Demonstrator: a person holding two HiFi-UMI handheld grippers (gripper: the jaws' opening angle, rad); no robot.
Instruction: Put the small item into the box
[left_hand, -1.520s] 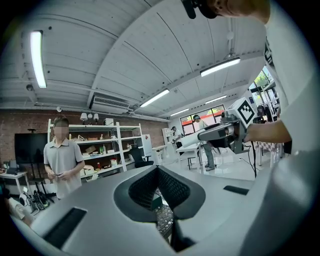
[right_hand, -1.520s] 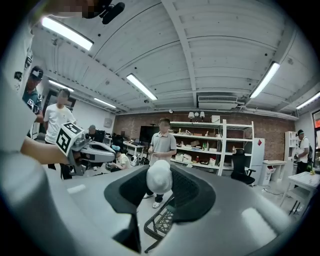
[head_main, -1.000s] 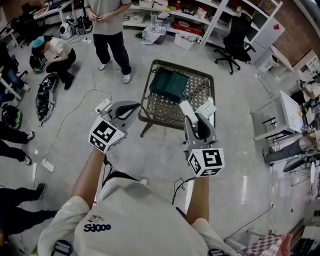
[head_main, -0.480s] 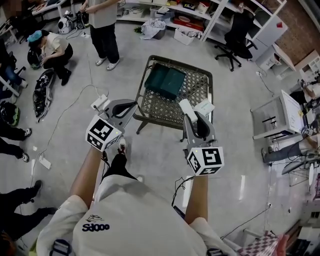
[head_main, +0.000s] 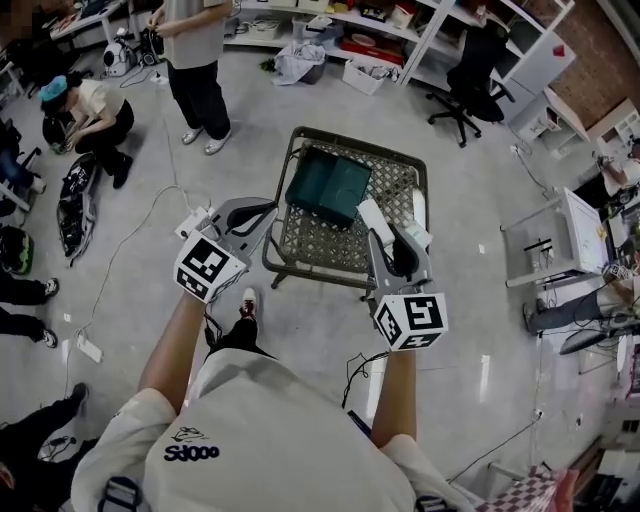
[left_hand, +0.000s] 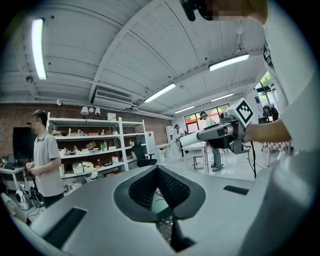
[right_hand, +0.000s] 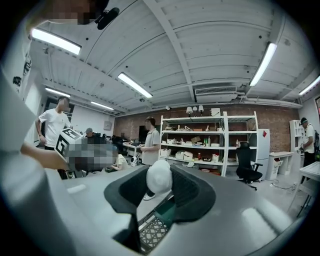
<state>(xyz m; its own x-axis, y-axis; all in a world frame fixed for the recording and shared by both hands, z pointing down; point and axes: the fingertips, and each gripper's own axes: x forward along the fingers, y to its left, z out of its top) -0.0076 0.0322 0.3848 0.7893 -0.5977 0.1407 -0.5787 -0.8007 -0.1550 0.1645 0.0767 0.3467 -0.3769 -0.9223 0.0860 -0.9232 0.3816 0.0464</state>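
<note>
A dark green box (head_main: 328, 186) lies on a low woven mesh table (head_main: 392, 182) straight ahead in the head view. My right gripper (head_main: 374, 222) is at the table's near right edge, shut on a small white rounded item (right_hand: 159, 177). In the head view that white item (head_main: 369, 216) sticks out past the jaws, just right of the box. My left gripper (head_main: 258, 211) is left of the table's near corner, its jaws together with nothing between them. Through both jaw gaps I see a strip of the green box (right_hand: 167, 212) and mesh (left_hand: 165, 227) below.
One person stands (head_main: 195, 60) and another crouches (head_main: 85, 110) at the far left. A white power strip and cable (head_main: 193, 218) lie on the floor beside my left gripper. Shelves (head_main: 340, 25) line the back, with an office chair (head_main: 470, 75) and a white side table (head_main: 575, 235) to the right.
Both grippers have moved forward towards the mesh table. The right one, still holding the white item, now overlaps the table's near right edge; the left one is close to its near left corner.
</note>
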